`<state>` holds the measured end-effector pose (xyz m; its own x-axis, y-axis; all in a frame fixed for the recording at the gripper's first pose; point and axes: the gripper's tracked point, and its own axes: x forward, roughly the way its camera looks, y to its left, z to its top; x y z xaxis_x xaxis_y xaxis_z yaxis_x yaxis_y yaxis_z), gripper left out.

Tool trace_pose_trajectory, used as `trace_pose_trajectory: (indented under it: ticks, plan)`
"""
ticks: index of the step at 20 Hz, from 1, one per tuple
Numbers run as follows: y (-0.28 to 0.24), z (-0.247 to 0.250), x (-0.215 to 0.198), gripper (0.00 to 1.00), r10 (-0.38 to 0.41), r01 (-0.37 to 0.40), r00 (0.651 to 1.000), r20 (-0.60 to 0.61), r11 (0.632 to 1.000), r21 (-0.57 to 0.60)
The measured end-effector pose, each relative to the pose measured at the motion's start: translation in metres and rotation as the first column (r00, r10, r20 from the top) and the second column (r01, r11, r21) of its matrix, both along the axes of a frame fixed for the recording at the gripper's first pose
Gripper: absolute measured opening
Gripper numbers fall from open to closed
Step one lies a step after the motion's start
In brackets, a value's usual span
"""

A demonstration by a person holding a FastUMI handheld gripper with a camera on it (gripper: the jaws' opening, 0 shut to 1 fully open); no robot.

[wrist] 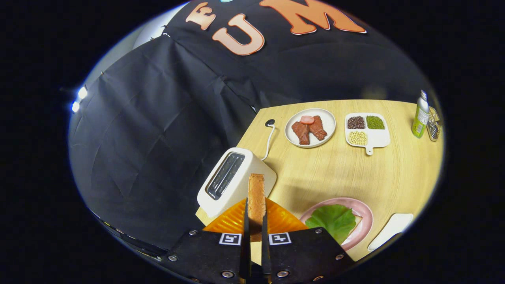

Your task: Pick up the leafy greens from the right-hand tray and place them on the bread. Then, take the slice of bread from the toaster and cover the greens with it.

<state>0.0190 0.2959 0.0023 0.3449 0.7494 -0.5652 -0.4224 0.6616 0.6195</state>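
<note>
Both fingers (247,221) of the gripper (255,221) clamp a bread slice (256,197) held upright on edge, above the table (355,173) and just beside the toaster (232,179). Right of the fingers, the greens (333,221) lie on bread on a pink plate (365,215).

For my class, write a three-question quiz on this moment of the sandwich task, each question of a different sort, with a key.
1. True or false: the gripper is shut on a slice of bread.
2. What lies on the pink plate? A) meat B) a green leaf C) beans
3. Fill in: the toaster stands on the wooden ____.

Key:
1. True; both fingers press on the upright slice.
2. B; the leaf rests there, while the meat sits on the white plate farther off.
3. table.
</note>
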Motion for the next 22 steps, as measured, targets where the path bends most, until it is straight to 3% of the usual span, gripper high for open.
trace_pose_trajectory:
  ticks: [11,22]
  plan:
    - [-0.061,-0.04,-0.026,0.11,-0.037,0.036,0.999,0.003,0.999,0.027]
    - [-0.075,-0.094,-0.036,0.11,-0.013,0.014,1.0,-0.028,0.999,0.038]
